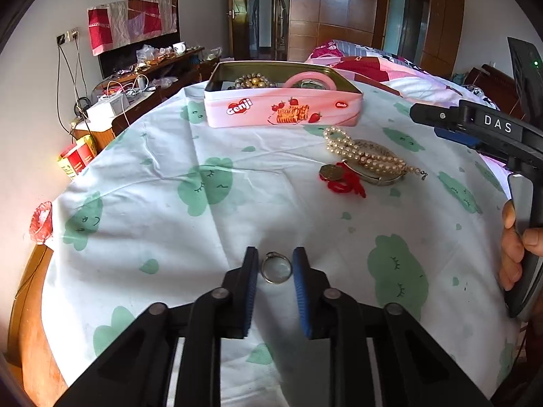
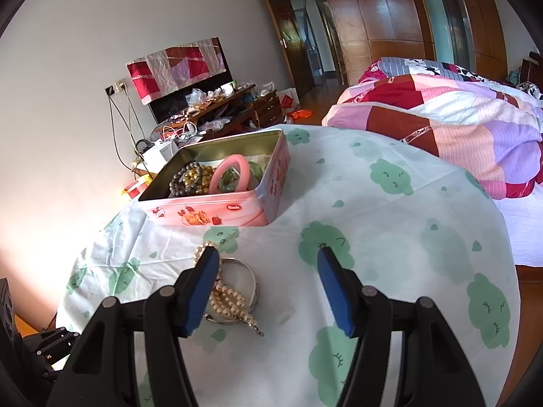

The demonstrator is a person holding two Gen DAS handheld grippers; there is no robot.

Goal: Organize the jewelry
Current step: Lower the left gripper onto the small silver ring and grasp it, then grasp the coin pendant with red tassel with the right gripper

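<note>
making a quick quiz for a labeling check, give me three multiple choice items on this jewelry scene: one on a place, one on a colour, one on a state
1. Where does the ring lie?
A. inside the tin
B. on the cloth between the left gripper's fingers
C. on top of the pearl necklace

2. What colour is the large bangle in the tin?
A. pink
B. black
C. yellow

3. How is the right gripper?
A. shut on the pearl necklace
B. shut on the ring
C. open, holding nothing

Answers:
1 B: the left wrist view shows the ring on the cloth, in the gap of the left gripper, apparently not yet clamped.
2 A: the bangle leaning among the bead bracelets is pink.
3 C: its jaws stand wide apart, the pearl necklace lying loose beside the left finger.
</note>
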